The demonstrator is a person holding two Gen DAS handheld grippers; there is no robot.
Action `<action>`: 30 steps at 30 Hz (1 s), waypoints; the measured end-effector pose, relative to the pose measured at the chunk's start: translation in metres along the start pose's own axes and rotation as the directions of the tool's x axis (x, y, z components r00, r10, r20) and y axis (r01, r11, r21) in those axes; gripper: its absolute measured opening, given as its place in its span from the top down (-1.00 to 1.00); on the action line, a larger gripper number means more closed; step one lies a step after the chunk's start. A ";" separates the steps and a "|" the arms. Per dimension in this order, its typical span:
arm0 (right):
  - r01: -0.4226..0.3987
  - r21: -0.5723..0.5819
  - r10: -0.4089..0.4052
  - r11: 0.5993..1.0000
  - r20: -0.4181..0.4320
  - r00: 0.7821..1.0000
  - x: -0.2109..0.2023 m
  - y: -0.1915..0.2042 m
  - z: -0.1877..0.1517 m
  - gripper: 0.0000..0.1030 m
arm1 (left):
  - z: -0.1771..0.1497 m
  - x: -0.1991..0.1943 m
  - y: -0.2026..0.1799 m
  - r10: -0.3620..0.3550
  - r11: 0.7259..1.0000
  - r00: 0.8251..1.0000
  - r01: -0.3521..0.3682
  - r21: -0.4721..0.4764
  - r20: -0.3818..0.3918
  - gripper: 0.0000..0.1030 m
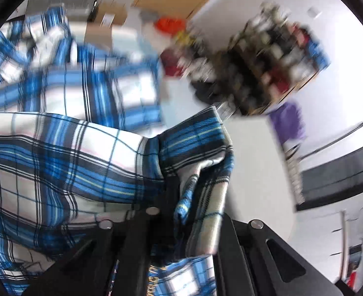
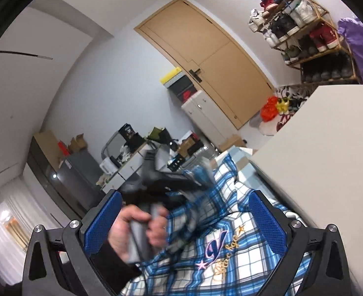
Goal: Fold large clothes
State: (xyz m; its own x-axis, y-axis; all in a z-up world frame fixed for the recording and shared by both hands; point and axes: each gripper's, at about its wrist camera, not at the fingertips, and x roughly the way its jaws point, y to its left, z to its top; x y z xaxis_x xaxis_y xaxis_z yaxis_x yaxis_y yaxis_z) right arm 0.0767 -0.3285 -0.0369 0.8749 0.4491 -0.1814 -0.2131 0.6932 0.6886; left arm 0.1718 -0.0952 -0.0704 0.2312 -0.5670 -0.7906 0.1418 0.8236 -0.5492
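A blue, white and black plaid shirt (image 1: 65,162) fills the left of the left wrist view. My left gripper (image 1: 181,197) is shut on a bunched fold of the shirt, with cloth hanging over its jaws. In the right wrist view the same shirt (image 2: 230,254), with an embroidered logo, lies below my right gripper (image 2: 183,219). Its blue-padded fingers (image 2: 267,222) stand wide apart and hold nothing. The left gripper and the hand holding it (image 2: 142,231) show blurred between those fingers, gripping the shirt.
A white table (image 2: 317,143) sits at the right. A shoe rack (image 2: 302,29) stands by the wall, next to a tan door (image 2: 213,56). A white cabinet (image 2: 201,113), boxes and a grey fridge (image 2: 65,180) line the far wall.
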 end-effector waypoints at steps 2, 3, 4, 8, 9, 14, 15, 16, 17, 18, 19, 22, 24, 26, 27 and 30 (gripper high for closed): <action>-0.002 0.001 0.002 1.000 -0.027 1.000 0.006 0.000 -0.001 -1.00 | -0.004 0.006 -0.002 0.008 1.000 0.997 -0.007 0.020 -0.073 0.81; 0.003 0.002 -0.003 1.000 -0.042 0.999 0.010 0.000 -0.003 -1.00 | -0.008 0.009 0.000 0.000 0.999 0.992 0.005 0.035 -0.127 0.48; 0.005 0.002 -0.005 1.000 -0.049 0.999 0.011 -0.001 -0.004 -1.00 | -0.013 0.005 0.000 -0.037 0.998 0.988 0.045 0.050 -0.152 0.21; 0.006 -0.005 -0.007 1.000 -0.075 0.997 0.015 0.000 -0.004 -1.00 | -0.020 -0.059 -0.003 -0.076 0.983 0.995 0.085 0.163 -0.059 -0.47; 0.006 -0.006 -0.006 1.000 -0.079 0.997 0.015 0.000 -0.005 -1.00 | -0.025 -0.079 0.004 -0.091 0.981 0.996 0.093 0.172 -0.022 -0.65; 0.008 -0.013 -0.009 1.000 -0.090 0.996 0.018 0.006 -0.008 -1.00 | -0.013 -0.124 0.072 0.118 0.977 0.985 -0.138 0.162 0.129 -0.67; 0.008 -0.014 -0.009 1.000 -0.092 0.996 0.019 0.007 -0.009 -1.00 | -0.007 -0.126 0.091 0.154 0.978 0.979 -0.170 0.119 0.132 -0.67; 0.006 -0.017 -0.007 1.000 -0.095 0.995 0.019 0.010 -0.011 -1.00 | -0.002 -0.130 0.111 0.172 0.981 0.978 -0.180 0.065 0.122 -0.67; 0.003 -0.026 -0.006 1.000 -0.102 0.995 0.019 0.012 -0.014 -1.00 | 0.003 -0.133 0.131 0.197 0.980 0.974 -0.198 0.002 0.112 -0.67; 0.003 -0.034 -0.006 0.999 -0.105 0.994 0.019 0.014 -0.015 -1.00 | 0.007 -0.133 0.150 0.209 0.977 0.972 -0.202 -0.069 0.104 -0.67; 0.002 -0.044 -0.006 0.999 -0.107 0.994 0.020 0.015 -0.016 -1.00 | 0.009 -0.135 0.165 0.202 0.975 0.974 -0.190 -0.119 0.104 -0.67; 0.001 -0.095 -0.012 0.996 -0.113 0.994 0.024 0.023 -0.021 -1.00 | 0.014 -0.123 0.189 0.293 0.947 0.947 -0.269 -0.175 0.133 -0.67; -0.006 -0.115 -0.008 0.993 -0.121 0.993 0.026 0.027 -0.024 -1.00 | 0.012 -0.114 0.196 0.306 0.941 0.946 -0.285 -0.182 0.104 -0.67; -0.010 -0.129 -0.007 0.992 -0.130 0.992 0.028 0.029 -0.027 -1.00 | 0.013 -0.110 0.197 0.301 0.941 0.945 -0.272 -0.201 0.129 -0.68; -0.012 -0.138 -0.007 0.990 -0.137 0.991 0.030 0.030 -0.028 -1.00 | 0.014 -0.107 0.196 0.303 0.940 0.943 -0.272 -0.205 0.136 -0.68; -0.014 -0.148 -0.010 0.989 -0.161 0.987 0.035 0.032 -0.032 -1.00 | 0.020 -0.097 0.193 0.327 0.931 0.938 -0.299 -0.207 0.115 -0.68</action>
State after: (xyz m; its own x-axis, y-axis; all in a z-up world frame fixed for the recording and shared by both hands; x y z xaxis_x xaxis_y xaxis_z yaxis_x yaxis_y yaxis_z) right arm 0.0870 -0.2725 -0.0436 0.7953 0.5272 -0.2992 -0.2873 0.7625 0.5797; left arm 0.1958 0.1191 -0.0949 0.3742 -0.2607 -0.8900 -0.1363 0.9338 -0.3308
